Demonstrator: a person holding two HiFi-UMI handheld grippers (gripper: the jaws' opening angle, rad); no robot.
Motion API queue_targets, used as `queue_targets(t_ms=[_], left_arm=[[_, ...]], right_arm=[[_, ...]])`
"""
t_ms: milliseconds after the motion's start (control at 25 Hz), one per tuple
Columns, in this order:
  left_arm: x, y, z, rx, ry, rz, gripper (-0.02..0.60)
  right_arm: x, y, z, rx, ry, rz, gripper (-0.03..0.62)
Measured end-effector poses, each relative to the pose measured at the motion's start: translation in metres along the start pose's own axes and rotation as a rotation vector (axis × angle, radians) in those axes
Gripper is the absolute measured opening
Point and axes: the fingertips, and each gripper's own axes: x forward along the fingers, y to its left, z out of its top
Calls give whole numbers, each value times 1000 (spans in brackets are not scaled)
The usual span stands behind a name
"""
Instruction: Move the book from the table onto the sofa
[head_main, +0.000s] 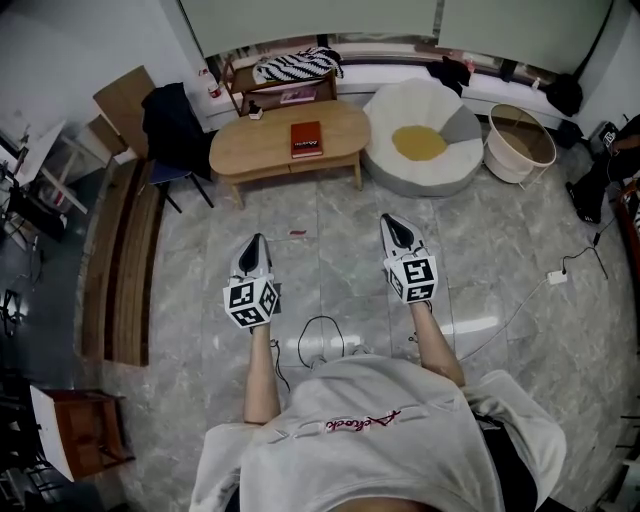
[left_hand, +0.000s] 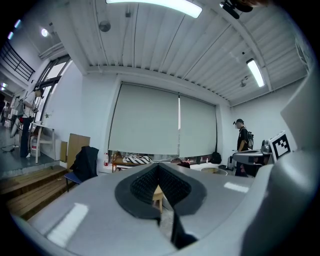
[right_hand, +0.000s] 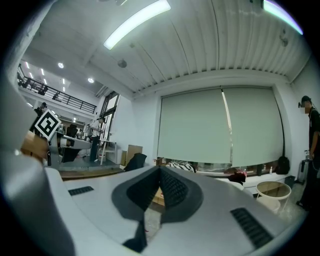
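Red hardcover book (head_main: 306, 139) lies flat near the middle of the oval light-wood coffee table (head_main: 250, 150), the surface it has to leave. It is untouched. The white petal-shaped floor sofa with a round yellow cushion (head_main: 400, 100) stands just beside the table's end, on the right gripper's side.

The white left gripper with its marker cube (head_main: 257, 240) and the matching right gripper (head_main: 395, 222) are held level, side by side, over the grey tiled floor (head_main: 330, 230). Both are well short of the table's near edge. Each gripper view shows its jaws closed tight together with nothing between them.

Assessment: the task stands at its start. The step in hand is the approach to the table; no grasp has begun.

Next move, as judged: close the gap to the table, then part the jaws of one gripper before reaching the book. The book lies flat on the surface, so a jaw must get under its cover edge. Drawing the book towards the table's near edge first may help. The carry to the sofa looks short.
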Motion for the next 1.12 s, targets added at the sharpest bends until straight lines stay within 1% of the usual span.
queue_targets(t_ms=[200,480,760,1000,1120], left_arm=[[2,-8,0,-1,3,12,9],[3,-24,-10,-13,12,21,9],[11,-35,-15,-4,25,17,9],[21,-28,-17,15,39,14,9],[30,-22,-20,8,46,16,9]], right_arm=[[0,-10,0,-2,4,9,9],[0,-17,-6,-15,14,30,9],[2,-25,-3,-23,-8,37,9],[18,-25,-3,-40,-10,36,11],[30,-27,-2,-41,-18,41,11]])
